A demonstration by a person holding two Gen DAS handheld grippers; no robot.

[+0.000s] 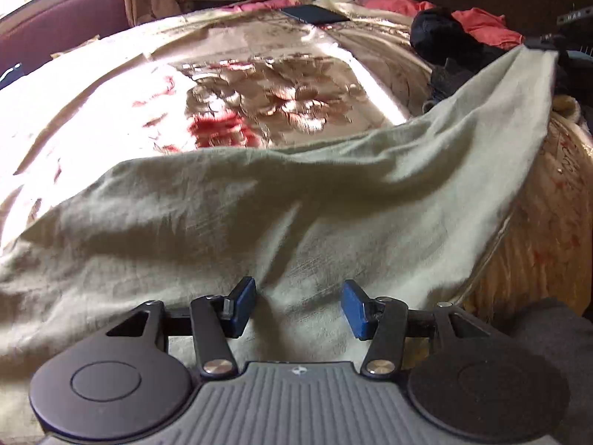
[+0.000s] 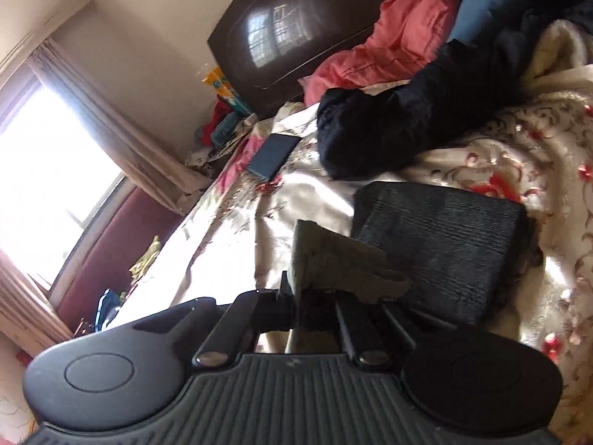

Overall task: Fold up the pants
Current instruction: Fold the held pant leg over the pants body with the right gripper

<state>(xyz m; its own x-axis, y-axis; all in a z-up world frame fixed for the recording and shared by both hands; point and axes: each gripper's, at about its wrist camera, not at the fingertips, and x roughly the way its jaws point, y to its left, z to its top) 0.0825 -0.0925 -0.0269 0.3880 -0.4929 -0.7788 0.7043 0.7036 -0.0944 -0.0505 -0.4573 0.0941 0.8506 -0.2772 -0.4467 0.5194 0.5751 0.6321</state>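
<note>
Pale green pants (image 1: 259, 215) lie spread across the floral bedspread (image 1: 259, 92). One end is lifted up to the far right, where my right gripper (image 1: 545, 42) holds it. My left gripper (image 1: 298, 302) is open, its blue pads (image 1: 242, 306) hovering just over the near part of the pants, holding nothing. In the right wrist view my right gripper (image 2: 315, 282) is shut on a bunched edge of the pants (image 2: 333, 259), held above the bed.
A folded dark garment (image 2: 441, 244) lies on the bed just beyond the right gripper. A black clothes pile (image 2: 389, 126), pink clothes (image 2: 389, 48) and a phone (image 2: 272, 155) lie near the dark headboard (image 2: 296, 29). A window is at the left.
</note>
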